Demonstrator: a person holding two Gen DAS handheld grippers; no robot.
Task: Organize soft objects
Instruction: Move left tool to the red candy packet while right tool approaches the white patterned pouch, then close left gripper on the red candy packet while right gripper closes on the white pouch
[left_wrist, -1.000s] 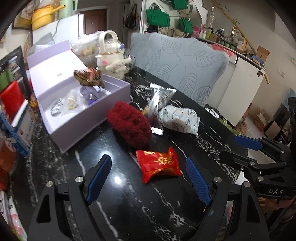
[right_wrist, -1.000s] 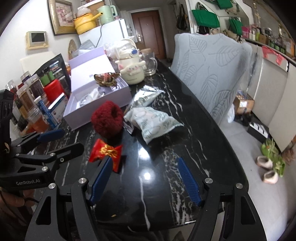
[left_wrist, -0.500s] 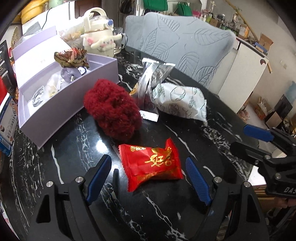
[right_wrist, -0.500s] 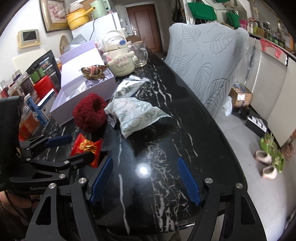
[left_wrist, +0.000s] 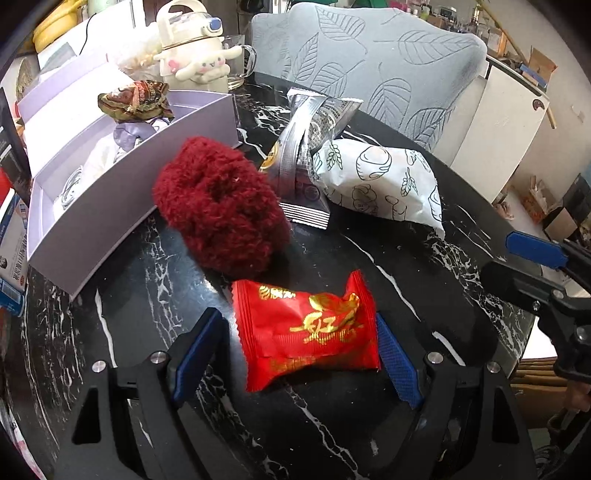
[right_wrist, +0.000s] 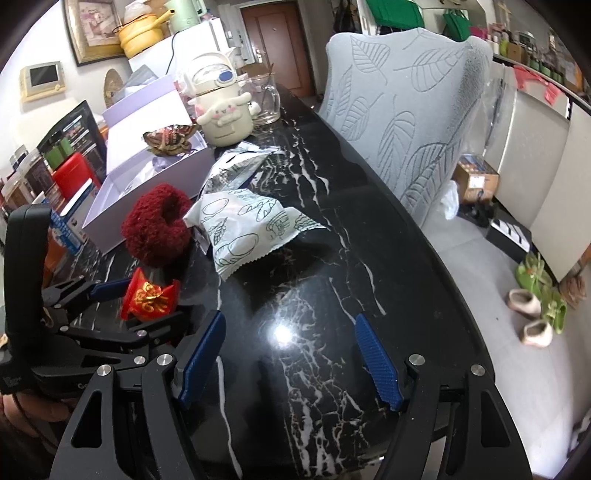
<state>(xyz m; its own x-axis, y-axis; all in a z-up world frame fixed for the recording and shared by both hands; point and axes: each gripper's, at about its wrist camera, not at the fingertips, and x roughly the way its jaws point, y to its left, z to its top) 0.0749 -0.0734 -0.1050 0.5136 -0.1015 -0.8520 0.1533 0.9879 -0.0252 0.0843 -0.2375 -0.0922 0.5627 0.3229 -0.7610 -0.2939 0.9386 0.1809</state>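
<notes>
One black bench (left_wrist: 424, 295) with white marble veins is seen, and one grey chair (right_wrist: 399, 110) with a leaf pattern is placed at its far side. One open lilac box (left_wrist: 122, 206) is set on the bench at the left; inside it a brown patterned cloth piece (left_wrist: 135, 99) and a pale purple one are seen, and the rest of its content cannot be made out. One cream kettle (left_wrist: 194, 51) shaped like a cartoon dog is placed behind the box, just beside one glass mug (right_wrist: 267, 99). Four soft things are counted on the bench outside the box. One white packet (left_wrist: 380, 184) printed with green line drawings is lying at the right, touching one silver foil packet (left_wrist: 306, 147), which leans on one dark red fluffy scrunchie (left_wrist: 221, 206) placed just beside the wall of the box. One red packet (left_wrist: 310, 328) with gold characters, puffy and with crimped ends, is lying flat near the front edge of the bench, just in front of the scrunchie. Two grippers are counted. The left gripper (left_wrist: 295, 354) is lowered around the red packet: its jaws are apart, one blue pad on each side, the right pad touching the packet's end or very nearly. The right gripper (right_wrist: 290, 358) is held over bare bench to the right, its jaws wide apart with nothing between them.
</notes>
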